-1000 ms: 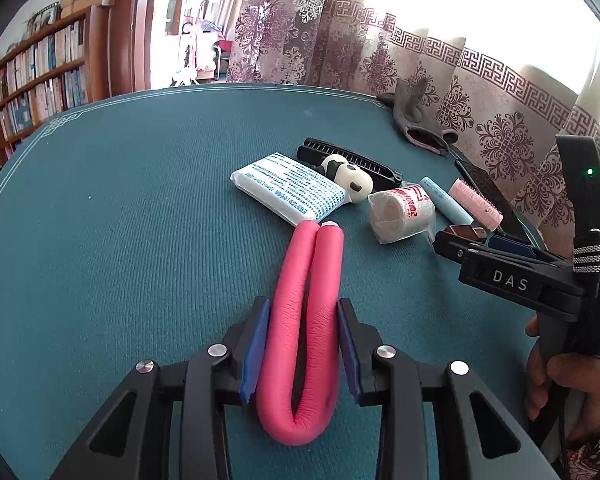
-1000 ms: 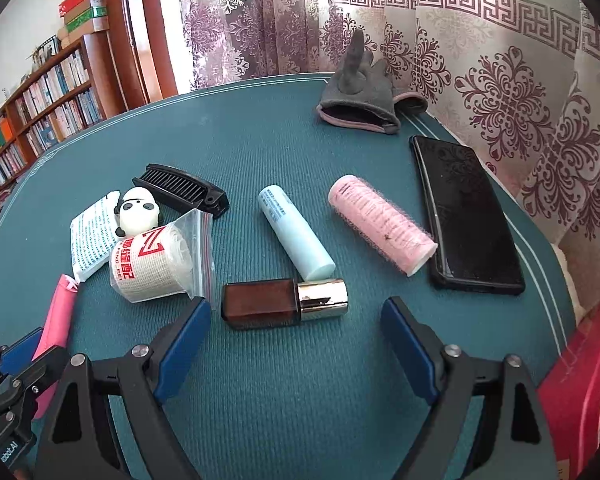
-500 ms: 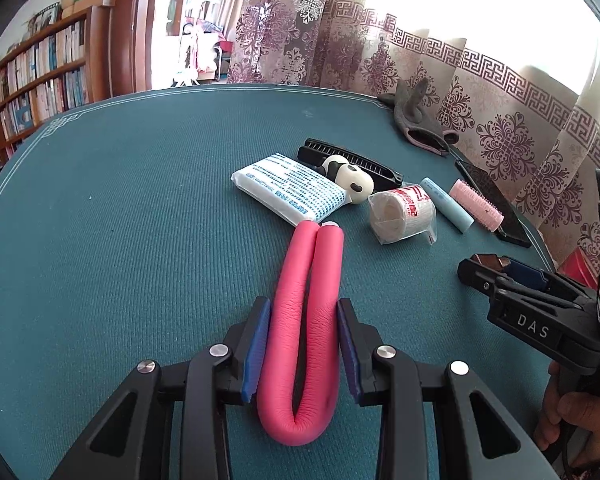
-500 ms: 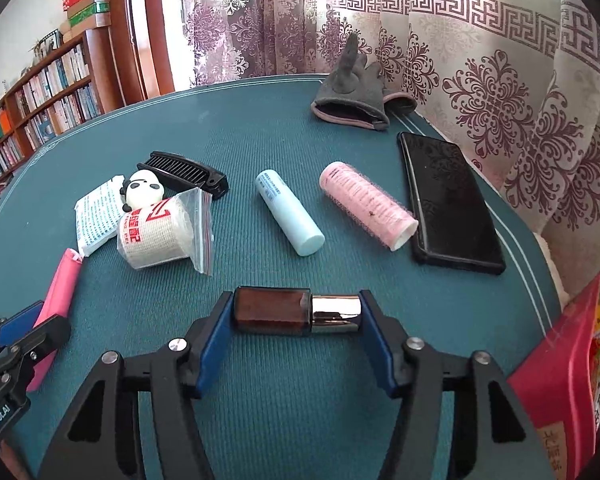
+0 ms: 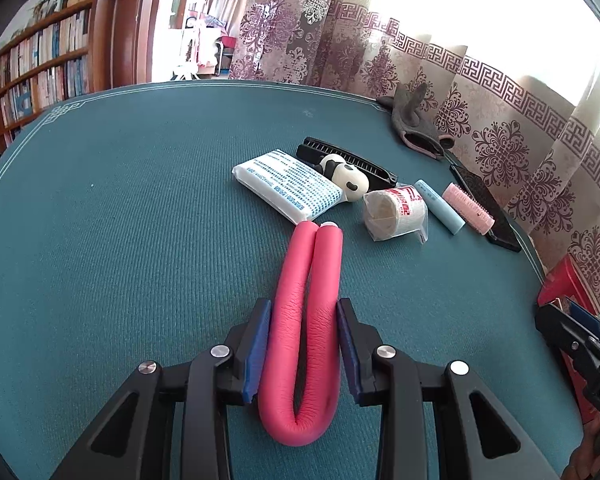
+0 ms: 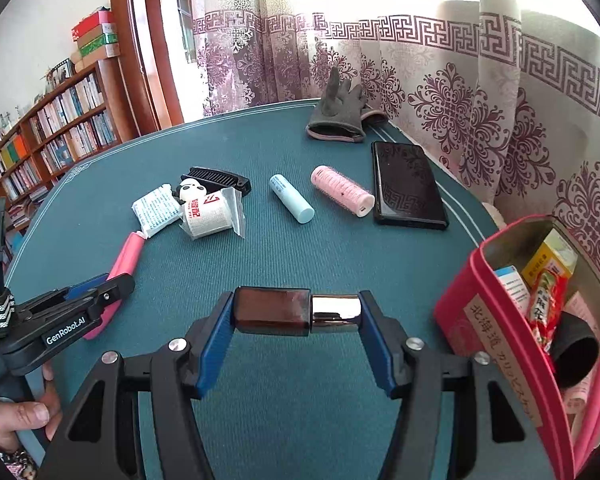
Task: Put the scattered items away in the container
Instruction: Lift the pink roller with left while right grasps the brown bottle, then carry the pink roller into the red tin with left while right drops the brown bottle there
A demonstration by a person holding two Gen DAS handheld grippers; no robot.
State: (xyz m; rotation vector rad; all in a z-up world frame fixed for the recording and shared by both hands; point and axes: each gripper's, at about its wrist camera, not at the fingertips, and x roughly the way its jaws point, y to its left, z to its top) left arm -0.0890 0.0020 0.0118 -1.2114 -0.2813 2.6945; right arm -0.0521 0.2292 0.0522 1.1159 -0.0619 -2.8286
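Observation:
My right gripper (image 6: 296, 312) is shut end to end on a brown bottle with a silver cap (image 6: 274, 314), held above the green table. The red container (image 6: 472, 312) stands open just to its right, holding several items. My left gripper (image 5: 302, 344) is shut on a folded pink foam roller (image 5: 308, 280) that lies on the table; in the right wrist view the same gripper (image 6: 100, 292) sits at the far left. Scattered beyond are a bagged bandage roll (image 6: 208, 216), a white tissue pack (image 5: 288, 188), a panda figure (image 5: 350, 174), a blue tube (image 6: 292, 198) and a pink hair roller (image 6: 342, 190).
A black comb (image 6: 220, 176), a black phone (image 6: 406, 184) and a grey glove (image 6: 336, 120) lie toward the far right edge by the patterned curtain (image 6: 480, 100). Bookshelves (image 6: 48, 132) stand behind on the left. A person's hand (image 6: 16, 412) grips the left handle.
My right gripper closed on the brown bottle, lifted it and carried it right toward the red container, which has come into view. The left gripper stayed still on the pink roller.

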